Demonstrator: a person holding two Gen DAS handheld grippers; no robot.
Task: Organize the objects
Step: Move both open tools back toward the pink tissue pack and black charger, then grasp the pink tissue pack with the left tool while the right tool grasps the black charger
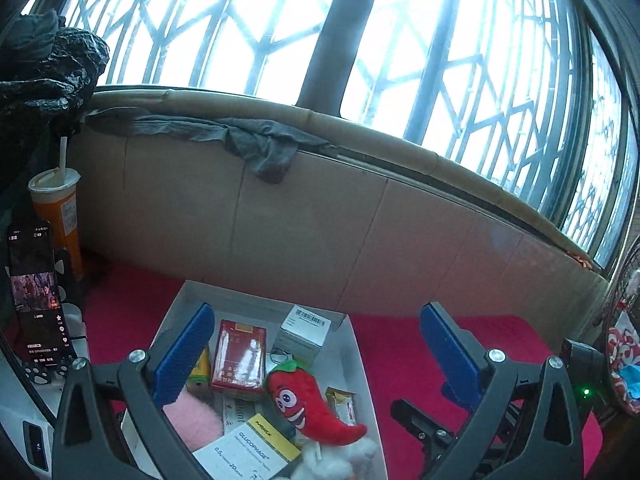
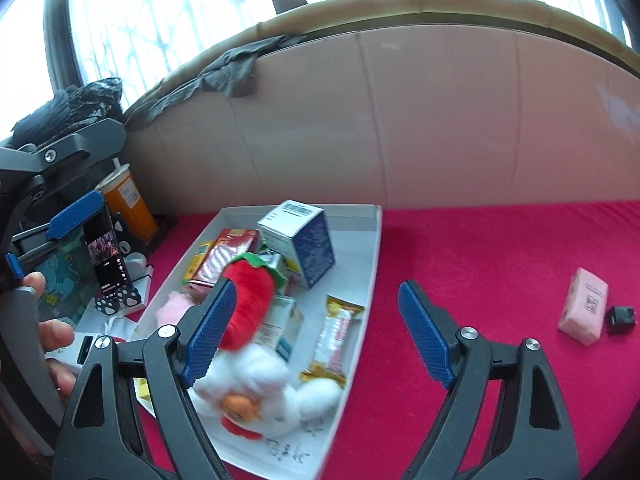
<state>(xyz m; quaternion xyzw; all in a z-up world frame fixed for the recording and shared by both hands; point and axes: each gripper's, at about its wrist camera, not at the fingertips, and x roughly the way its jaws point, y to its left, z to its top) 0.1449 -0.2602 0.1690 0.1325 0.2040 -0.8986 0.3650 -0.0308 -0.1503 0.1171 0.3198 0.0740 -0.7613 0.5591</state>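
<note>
A white tray (image 1: 362,354) (image 2: 370,258) on the red cloth holds a red chilli plush (image 1: 308,400) (image 2: 250,300), a white plush chicken (image 2: 260,384), a red carton (image 1: 240,354), a white and blue box (image 2: 298,240), a Glucophage box (image 1: 250,446), a snack bar (image 2: 334,336) and a pink fluffy thing (image 1: 194,418). My left gripper (image 1: 316,354) is open and empty above the tray. My right gripper (image 2: 316,332) is open and empty above the tray's near right part. A pink box (image 2: 584,310) and a small black thing (image 2: 620,320) lie on the cloth at right.
A cardboard wall (image 1: 320,216) with a grey cloth (image 1: 256,146) over it stands behind the tray. At left are an orange cup with a straw (image 1: 58,208) and a phone on a stand (image 1: 38,296). A barred window is above.
</note>
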